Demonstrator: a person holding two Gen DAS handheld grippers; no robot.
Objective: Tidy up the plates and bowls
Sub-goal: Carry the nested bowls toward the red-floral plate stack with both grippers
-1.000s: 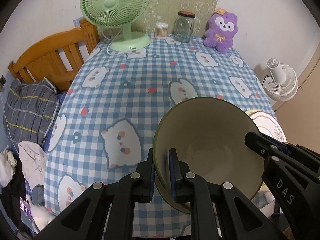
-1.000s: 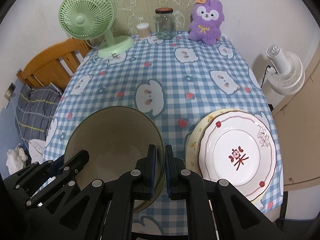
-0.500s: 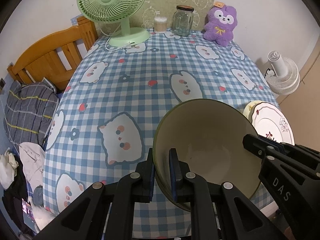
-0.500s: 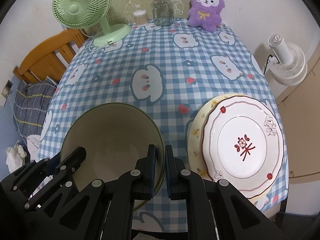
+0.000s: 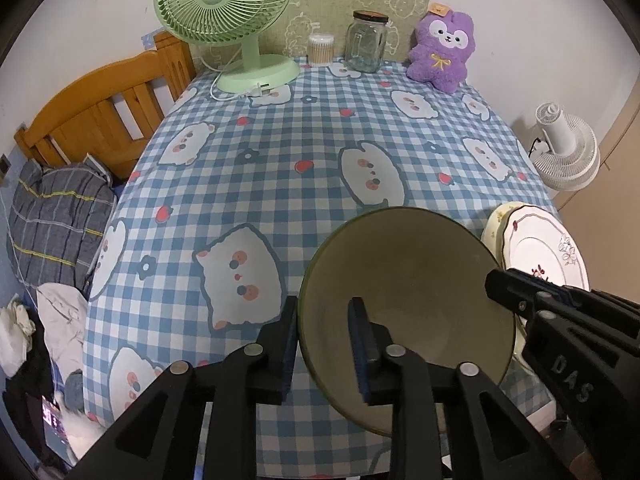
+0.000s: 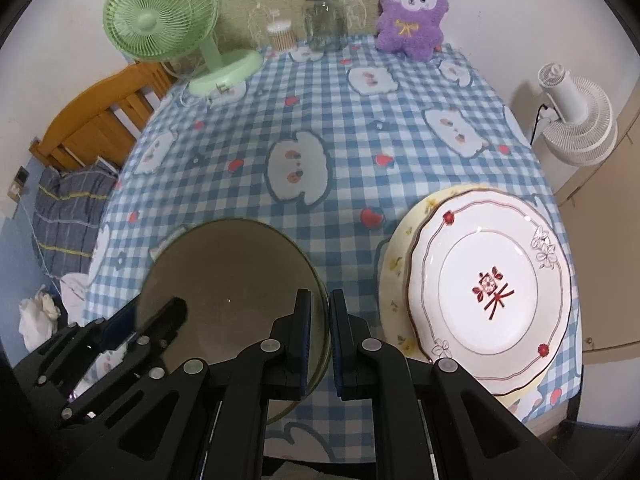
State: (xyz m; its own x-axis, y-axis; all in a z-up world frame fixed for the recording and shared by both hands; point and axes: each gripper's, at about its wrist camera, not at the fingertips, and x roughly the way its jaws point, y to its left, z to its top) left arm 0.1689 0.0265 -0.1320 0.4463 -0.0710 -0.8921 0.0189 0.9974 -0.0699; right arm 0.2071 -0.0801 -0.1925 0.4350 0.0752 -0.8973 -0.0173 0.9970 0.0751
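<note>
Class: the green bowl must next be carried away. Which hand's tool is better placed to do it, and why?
Right. The right tool is clamped on the green bowl's rim; the left tool has just been opening, its pads off the rim.

Room lighting was soft, even and moderately bright in both views. Fisheye distortion curved the surface (image 5: 280, 184) edges and left dark vignetted corners. The left wrist view was sharp throughout. The right wrist view was slightly blurred, most visibly on the green fan (image 6: 160, 16) and the bowl (image 6: 228, 280). The white plate (image 6: 488, 284) reflected light without harsh glare. Shadows were faint and diffuse.
</note>
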